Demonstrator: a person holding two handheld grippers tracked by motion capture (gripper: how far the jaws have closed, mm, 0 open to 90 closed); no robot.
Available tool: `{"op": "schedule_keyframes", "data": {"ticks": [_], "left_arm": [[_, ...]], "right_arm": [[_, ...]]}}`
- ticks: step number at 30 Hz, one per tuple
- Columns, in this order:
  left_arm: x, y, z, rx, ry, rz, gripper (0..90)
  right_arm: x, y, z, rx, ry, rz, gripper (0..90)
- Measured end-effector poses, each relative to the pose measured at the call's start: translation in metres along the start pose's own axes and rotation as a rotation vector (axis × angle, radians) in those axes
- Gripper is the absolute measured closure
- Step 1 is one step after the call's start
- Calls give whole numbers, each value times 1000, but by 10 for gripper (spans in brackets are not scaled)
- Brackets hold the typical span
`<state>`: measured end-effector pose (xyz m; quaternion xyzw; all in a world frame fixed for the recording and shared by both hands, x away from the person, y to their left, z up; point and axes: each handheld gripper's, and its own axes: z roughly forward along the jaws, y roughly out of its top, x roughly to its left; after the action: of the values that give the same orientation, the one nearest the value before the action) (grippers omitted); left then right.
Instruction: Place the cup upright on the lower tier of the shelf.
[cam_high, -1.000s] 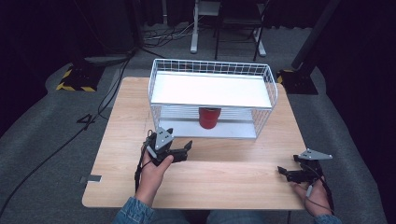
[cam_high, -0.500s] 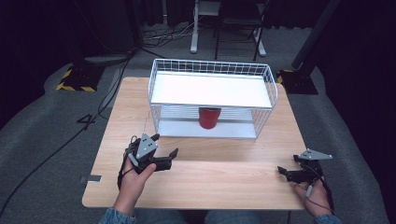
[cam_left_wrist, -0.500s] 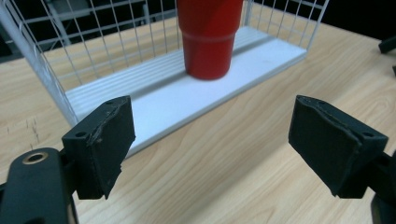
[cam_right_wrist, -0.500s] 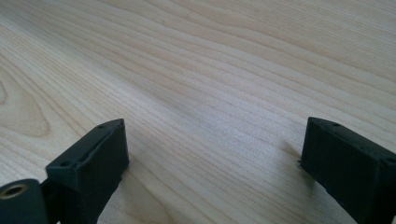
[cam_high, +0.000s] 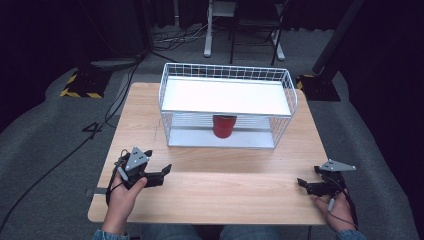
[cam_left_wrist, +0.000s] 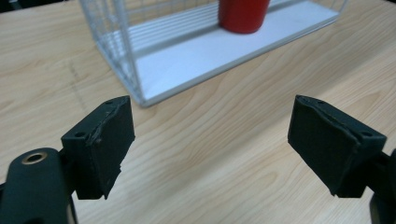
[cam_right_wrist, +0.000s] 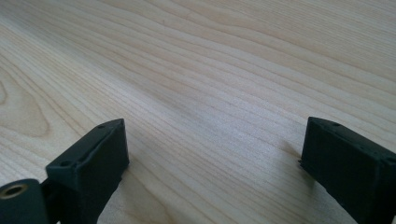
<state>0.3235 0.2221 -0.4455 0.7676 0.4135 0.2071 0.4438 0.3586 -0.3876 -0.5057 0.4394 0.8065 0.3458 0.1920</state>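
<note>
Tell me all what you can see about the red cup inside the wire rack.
The red cup is a plain, glossy cylinder, plastic by its look. It stands upright on the white bottom shelf of the white wire rack, near the shelf's middle, under the upper white shelf, which hides its top. Nothing else touches it. Whether it holds anything cannot be told.

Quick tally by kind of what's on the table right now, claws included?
Red cup: 1
White wire rack: 1
Claws, both open and empty: 2, left claw, right claw
Total: 4
</note>
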Motion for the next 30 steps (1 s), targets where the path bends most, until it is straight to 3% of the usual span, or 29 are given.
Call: {"op": "schedule_keyframes", "data": {"ticks": [6,14,23,25,26,27,28,30], "left_arm": [[14,-20,-10,2,13,-46,152],[27,-38,-16,49,24,-75,153],[42,-59,-13,148,76,-108,154],[43,-61,-12,169,76,-107,154],[43,-64,-9,199,80,-87,154],[43,-64,-9,199,80,-87,154],[43,-67,-6,241,80,-64,155],[43,-69,-2,255,87,-44,151]], "right_arm": [[0,0,0,0,0,0,74],[0,0,0,0,0,0,75],[0,0,0,0,0,0,75],[0,0,0,0,0,0,74],[0,0,0,0,0,0,75],[0,0,0,0,0,0,75],[0,0,0,0,0,0,75],[0,0,0,0,0,0,74]]}}
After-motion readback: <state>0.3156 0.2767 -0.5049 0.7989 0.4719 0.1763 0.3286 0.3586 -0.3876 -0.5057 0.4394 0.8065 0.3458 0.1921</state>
